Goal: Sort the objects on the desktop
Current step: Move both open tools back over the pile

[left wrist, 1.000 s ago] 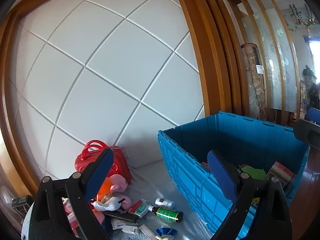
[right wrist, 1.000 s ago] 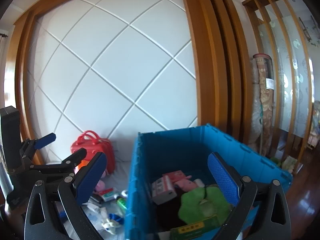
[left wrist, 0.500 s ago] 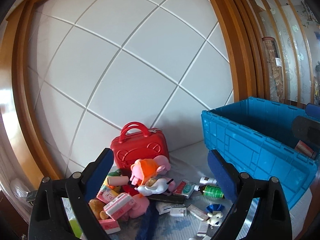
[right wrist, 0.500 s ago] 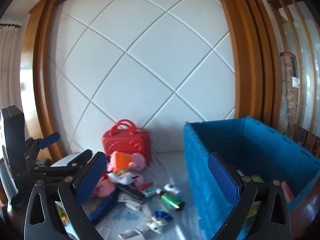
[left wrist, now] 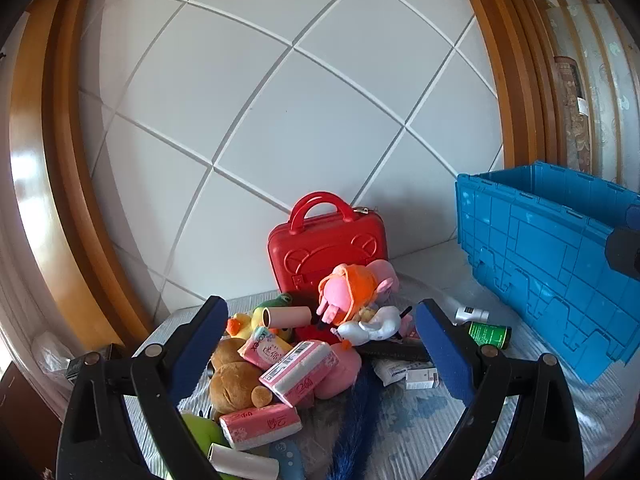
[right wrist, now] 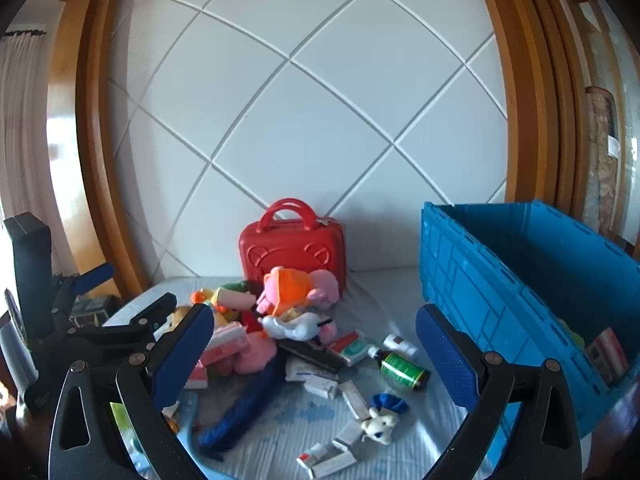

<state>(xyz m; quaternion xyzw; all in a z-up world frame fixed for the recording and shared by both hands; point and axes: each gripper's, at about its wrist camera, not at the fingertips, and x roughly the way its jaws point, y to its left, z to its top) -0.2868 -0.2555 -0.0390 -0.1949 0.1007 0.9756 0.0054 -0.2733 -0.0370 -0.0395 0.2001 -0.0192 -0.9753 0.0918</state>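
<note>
Toy pile (left wrist: 320,336): soft toys and pink packs, heaped at 6 o'clock of the red case (left wrist: 326,248).
Blue box (right wrist: 532,292): big, open, at 3 o'clock.

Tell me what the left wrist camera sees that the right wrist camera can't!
Only the left wrist view shows the brown teddy bear clearly. Only the right wrist view shows the little white toy dog and the left hand-held gripper from outside. Both show the red case, the blue crate and the green bottle.
</note>
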